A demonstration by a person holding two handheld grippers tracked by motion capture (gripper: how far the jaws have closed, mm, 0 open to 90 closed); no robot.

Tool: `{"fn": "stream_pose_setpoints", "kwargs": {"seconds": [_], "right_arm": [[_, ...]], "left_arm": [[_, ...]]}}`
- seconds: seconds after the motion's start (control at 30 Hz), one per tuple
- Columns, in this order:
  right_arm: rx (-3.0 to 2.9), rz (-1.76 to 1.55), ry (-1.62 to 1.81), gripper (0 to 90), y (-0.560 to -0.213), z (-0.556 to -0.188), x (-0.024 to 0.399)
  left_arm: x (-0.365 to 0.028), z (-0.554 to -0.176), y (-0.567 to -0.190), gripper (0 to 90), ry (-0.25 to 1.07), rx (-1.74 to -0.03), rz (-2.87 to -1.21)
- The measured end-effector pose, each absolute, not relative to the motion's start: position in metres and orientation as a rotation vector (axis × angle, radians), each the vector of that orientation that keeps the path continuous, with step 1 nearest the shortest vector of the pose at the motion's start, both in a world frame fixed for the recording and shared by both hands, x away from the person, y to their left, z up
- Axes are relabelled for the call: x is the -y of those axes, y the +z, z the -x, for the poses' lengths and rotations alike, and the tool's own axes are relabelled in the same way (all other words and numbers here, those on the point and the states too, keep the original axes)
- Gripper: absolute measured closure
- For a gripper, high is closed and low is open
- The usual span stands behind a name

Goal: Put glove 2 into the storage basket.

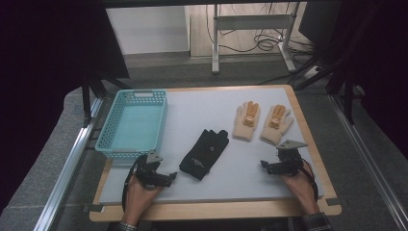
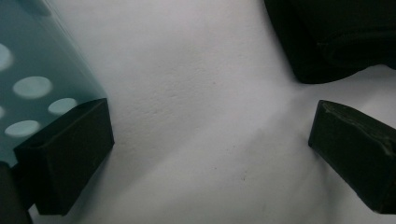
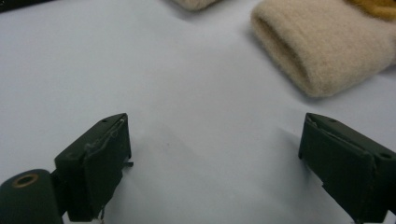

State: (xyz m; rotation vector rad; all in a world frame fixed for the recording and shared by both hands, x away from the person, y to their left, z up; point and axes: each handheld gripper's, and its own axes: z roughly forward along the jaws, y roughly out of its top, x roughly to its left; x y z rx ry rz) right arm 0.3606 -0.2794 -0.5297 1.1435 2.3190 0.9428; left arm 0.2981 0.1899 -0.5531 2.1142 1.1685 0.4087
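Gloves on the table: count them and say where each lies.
3. A black glove lies mid-table beside the basket; two beige gloves lie side by side at the far right. The black one may be a stacked pair.

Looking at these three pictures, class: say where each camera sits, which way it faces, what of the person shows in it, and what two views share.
High view: fixed above the person's side, looking forward and down on the table; both forearms, left gripper and right gripper show.
Left gripper view: rides the left gripper, facing the mat between teal basket and black glove; open jaws show.
Right gripper view: rides the right gripper, facing a beige glove; open jaws show.
Shared: the high view also shows the basket, black glove and beige glove.
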Motion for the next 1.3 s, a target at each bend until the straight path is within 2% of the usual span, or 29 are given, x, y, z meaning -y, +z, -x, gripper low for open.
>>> {"fn": "stream_pose_setpoints", "kwargs": {"seconds": [0.7,1.3], "right_arm": [[-2.311,-1.147,0.943,8.0,-0.531,-0.361,0.279],[-2.309,-1.147,0.946,8.1,-0.531,-0.361,0.279]], "left_arm": [[-0.19,-0.298,-0.551,1.5,0.406,-1.176,-2.111],[-0.174,-0.297,-0.527,0.2,0.317,-1.112,-2.08]]}}
